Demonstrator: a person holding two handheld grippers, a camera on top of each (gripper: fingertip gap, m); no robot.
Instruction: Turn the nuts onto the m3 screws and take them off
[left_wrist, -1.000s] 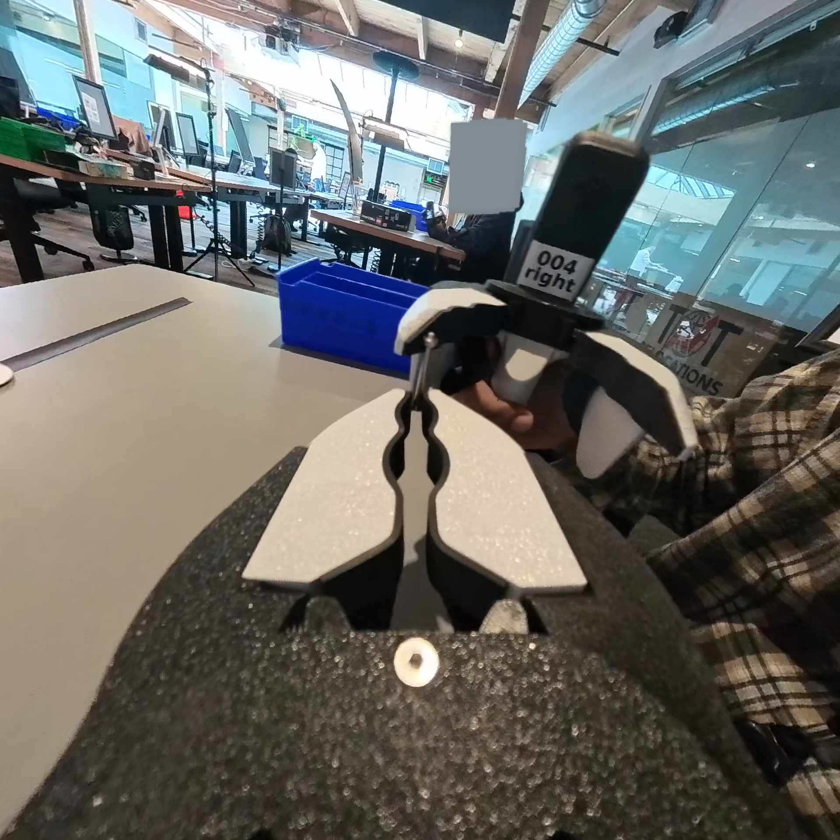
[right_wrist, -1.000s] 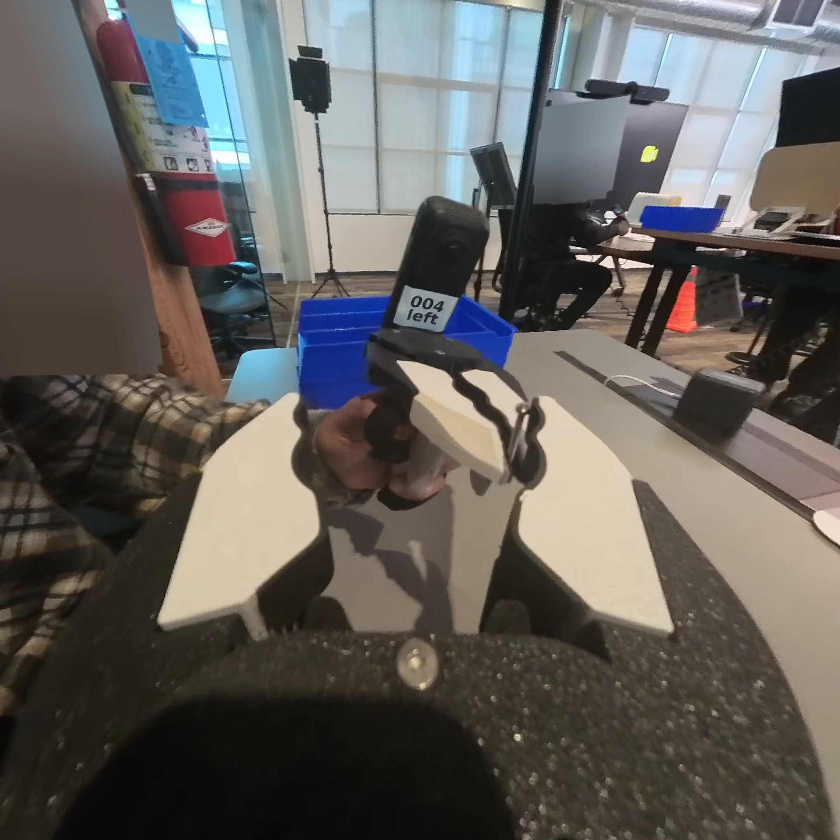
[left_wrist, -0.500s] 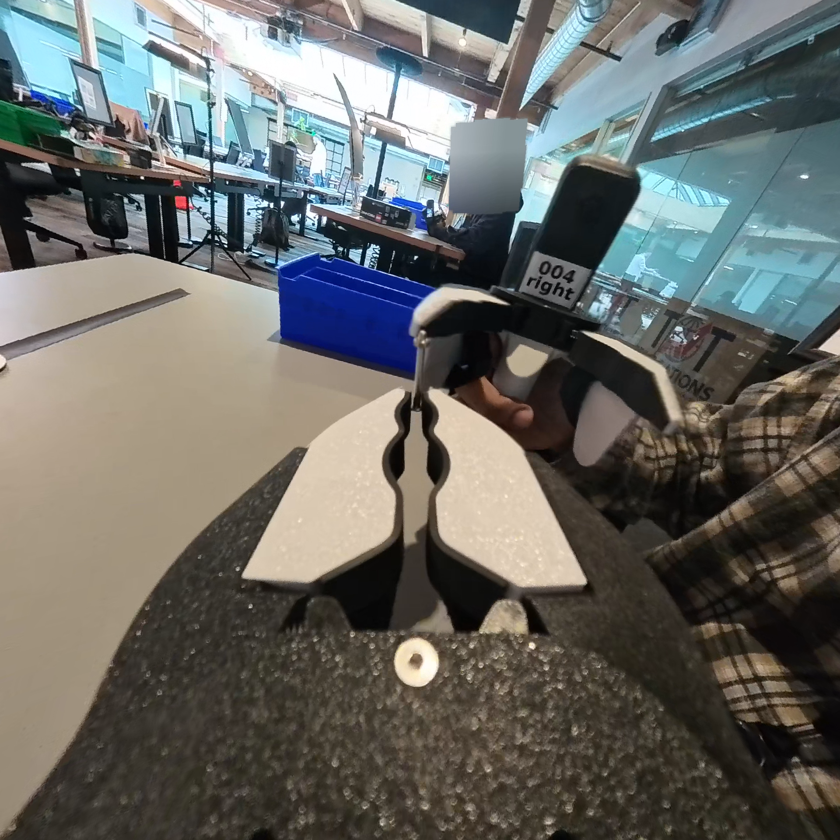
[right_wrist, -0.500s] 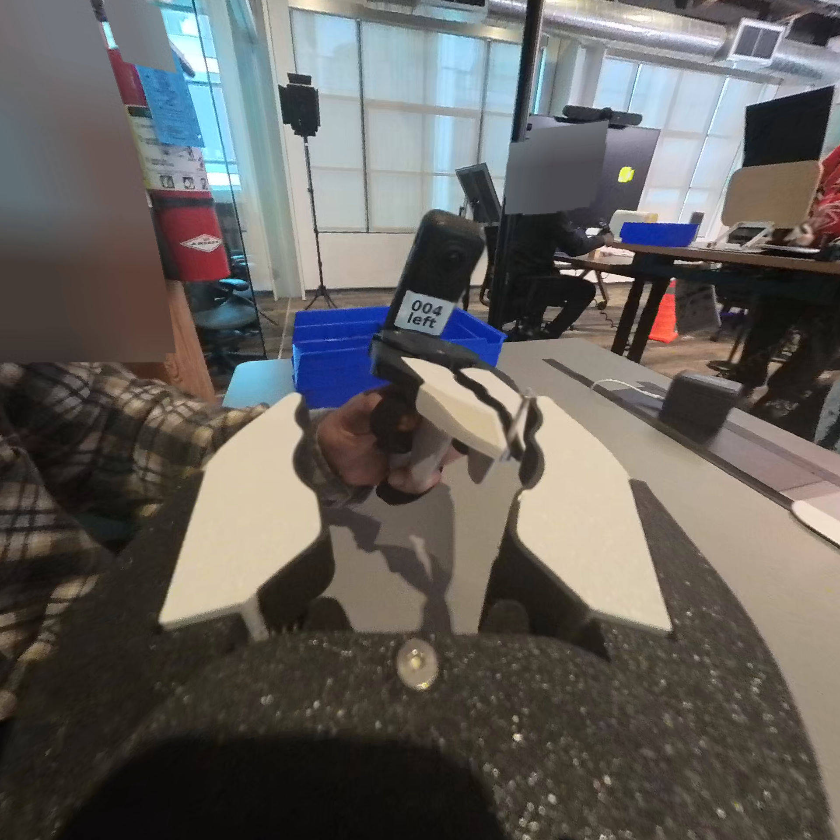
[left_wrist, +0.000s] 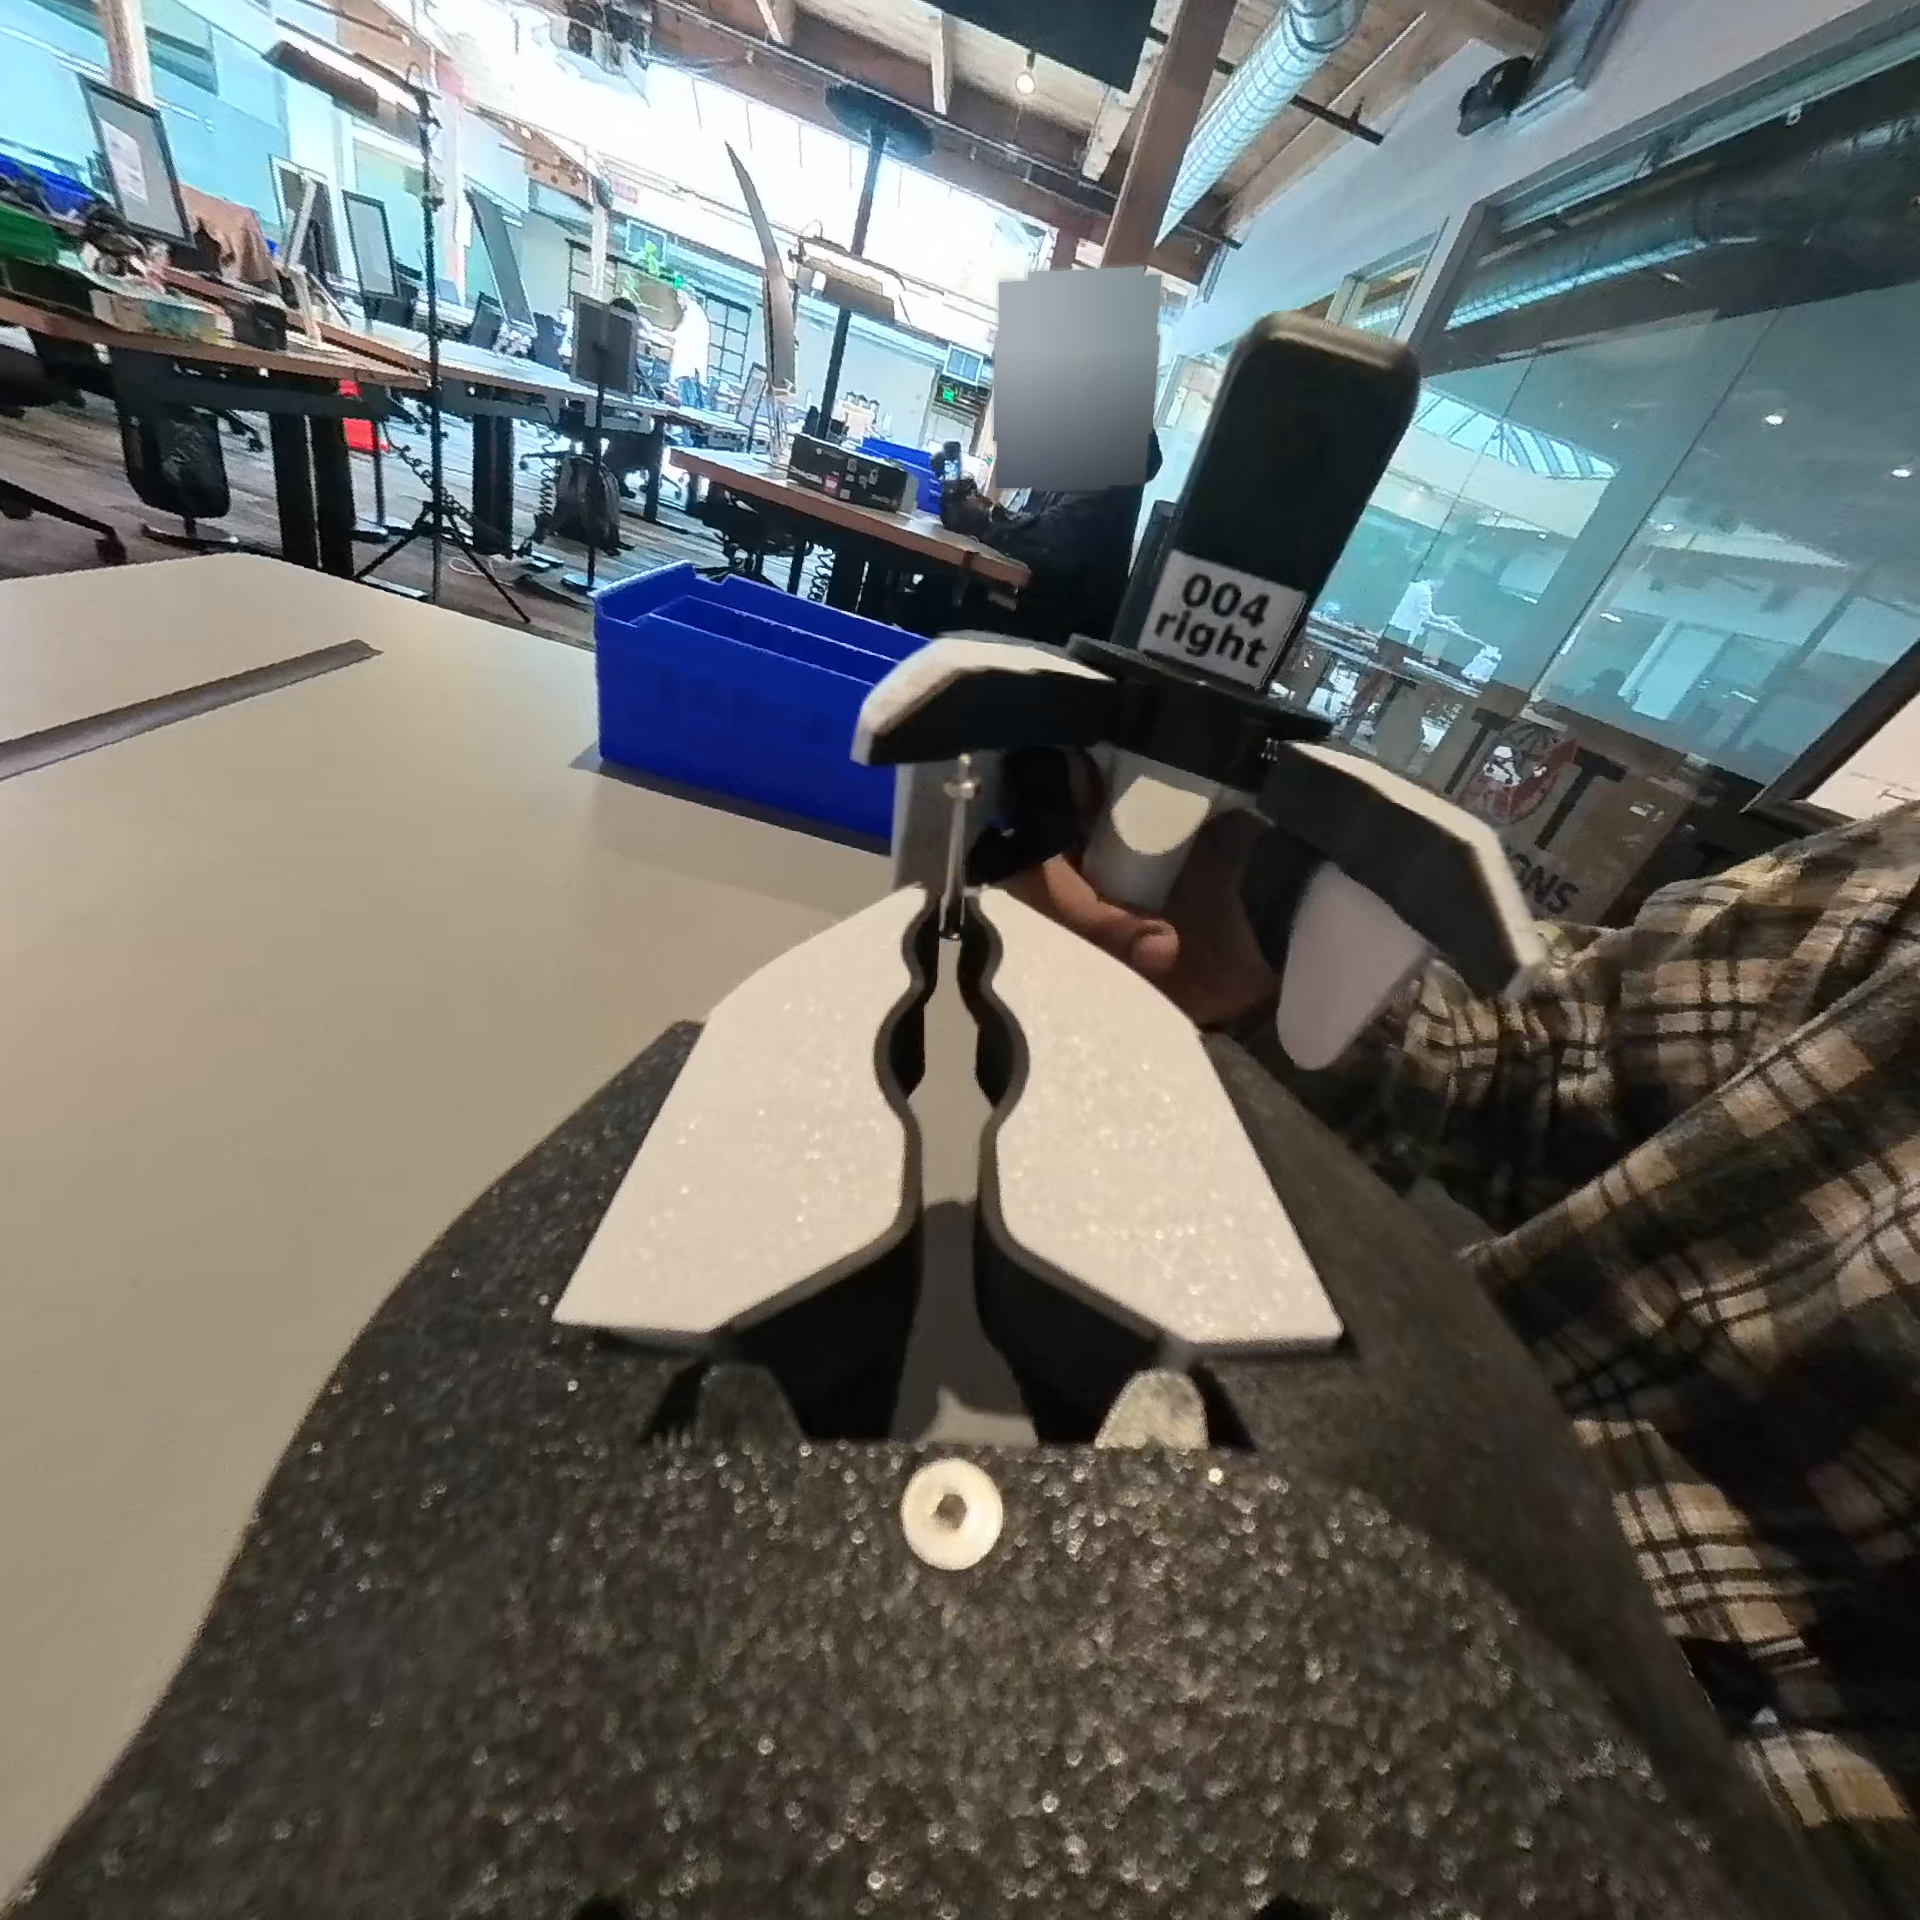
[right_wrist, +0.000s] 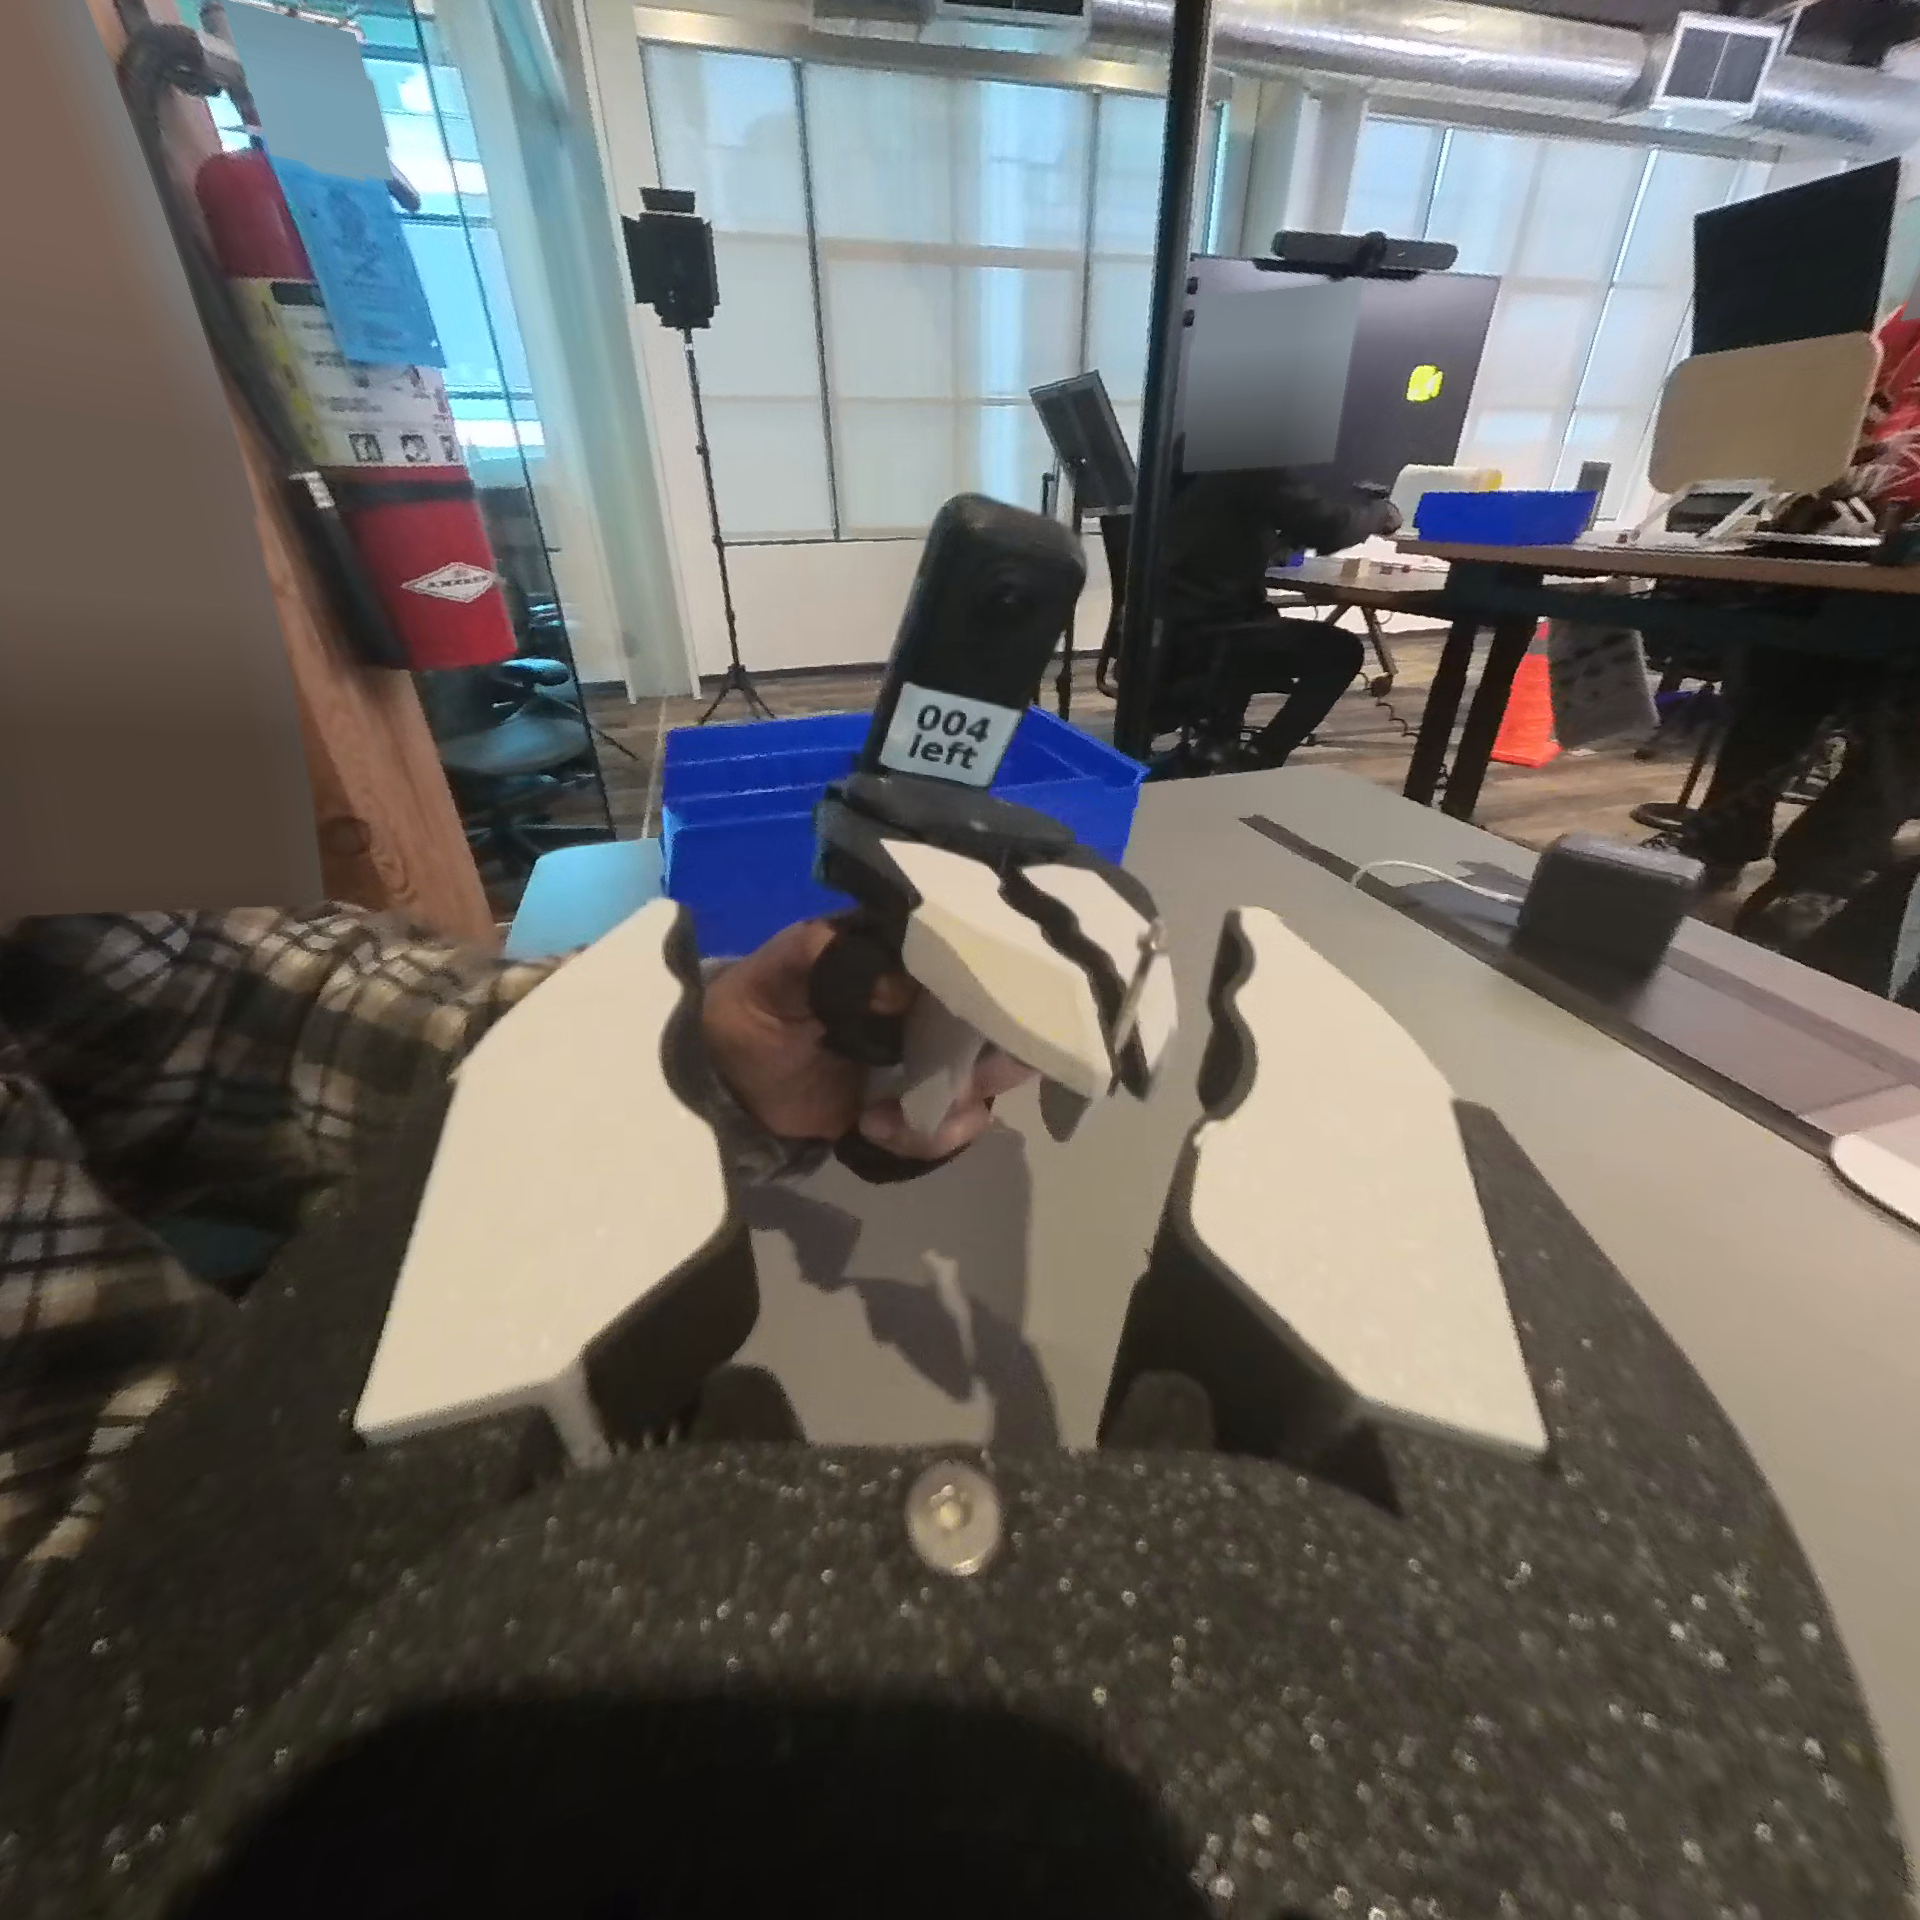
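Since the earlier frames the right gripper (right_wrist: 951, 997) had spread wider and backed off the screw (left_wrist: 954, 857), frame centre, which the left gripper (left_wrist: 951, 930) pinched; regrasp likely next.

Each gripper (left_wrist: 951, 925) has pale grey, wavy-edged fingers (left_wrist: 790, 1143) on a speckled black foam body with one silver screw (left_wrist: 951, 1536). Black camera stalk (right_wrist: 982, 634), white label. Plaid sleeves (left_wrist: 1662, 1195).

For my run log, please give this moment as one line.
left tool: shut on screw | right tool: open, beside screw | blue bin: behind
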